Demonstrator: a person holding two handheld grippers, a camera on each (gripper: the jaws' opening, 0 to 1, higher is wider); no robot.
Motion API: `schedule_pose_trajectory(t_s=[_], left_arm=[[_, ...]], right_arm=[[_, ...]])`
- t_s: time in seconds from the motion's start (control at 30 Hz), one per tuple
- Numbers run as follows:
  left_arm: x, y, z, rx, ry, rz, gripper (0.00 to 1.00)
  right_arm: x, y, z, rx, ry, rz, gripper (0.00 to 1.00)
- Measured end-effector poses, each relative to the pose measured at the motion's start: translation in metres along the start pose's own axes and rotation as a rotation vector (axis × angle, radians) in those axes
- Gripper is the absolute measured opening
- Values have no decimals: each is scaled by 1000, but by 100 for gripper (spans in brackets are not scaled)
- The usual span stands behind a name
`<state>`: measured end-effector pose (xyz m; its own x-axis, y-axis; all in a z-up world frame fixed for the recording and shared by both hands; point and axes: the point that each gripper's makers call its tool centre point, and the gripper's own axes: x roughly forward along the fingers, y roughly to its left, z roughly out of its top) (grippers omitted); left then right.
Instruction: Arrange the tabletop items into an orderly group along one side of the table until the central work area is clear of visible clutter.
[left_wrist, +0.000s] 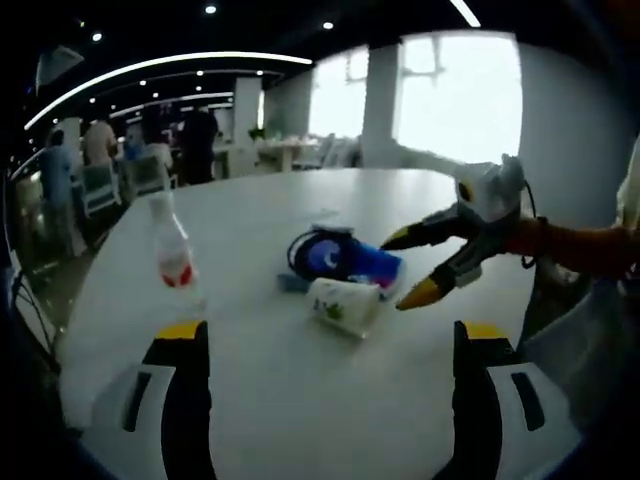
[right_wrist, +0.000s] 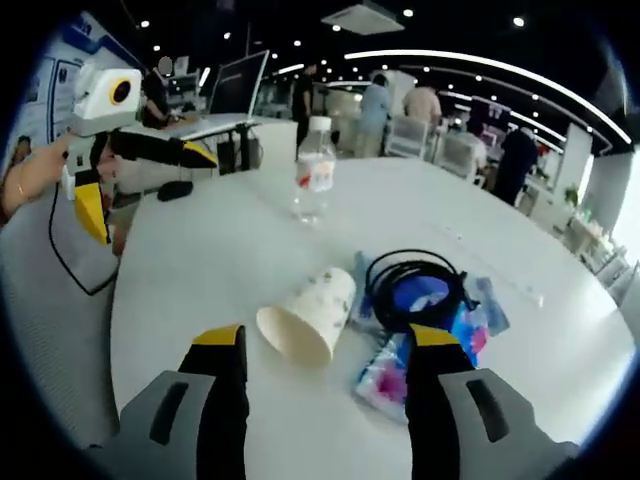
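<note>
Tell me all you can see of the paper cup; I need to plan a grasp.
The paper cup is white with a faint green and pink print, lying on its side on the white table, open mouth toward the right gripper, base toward the black cable coil. It looks empty and undented. It lies against the colourful packets. Neither gripper touches it.
</note>
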<state>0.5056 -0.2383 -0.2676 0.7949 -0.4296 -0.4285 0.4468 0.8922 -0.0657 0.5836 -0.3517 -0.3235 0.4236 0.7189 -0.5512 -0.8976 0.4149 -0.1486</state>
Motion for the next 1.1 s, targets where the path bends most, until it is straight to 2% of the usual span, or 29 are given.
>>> schedule_pose_trajectory(t_s=[0.2, 0.37, 0.5, 0.67, 0.87, 0.97, 1.1], left_arm=[[1, -3, -1, 18, 9, -14, 99], [1, 0, -2, 9, 12, -1, 99], [-1, 6, -1, 4, 7, 18, 99], [1, 3, -2, 30, 17, 14, 99], [2, 0, -3, 37, 23, 1, 99], [1, 0, -3, 40, 22, 3, 99], [2, -2, -3, 43, 22, -5, 99]], right_arm=[[11, 2, -2, 7, -3, 10, 45], [19, 1, -5, 35, 17, 12, 40], [20, 2, -7, 46, 30, 16, 26], [20, -4, -10, 53, 53, -9, 24], [19, -9, -7, 72, 41, -24, 14], [17, -10, -4, 79, 30, -23, 2], [15, -11, -1, 90, 19, -24, 1]])
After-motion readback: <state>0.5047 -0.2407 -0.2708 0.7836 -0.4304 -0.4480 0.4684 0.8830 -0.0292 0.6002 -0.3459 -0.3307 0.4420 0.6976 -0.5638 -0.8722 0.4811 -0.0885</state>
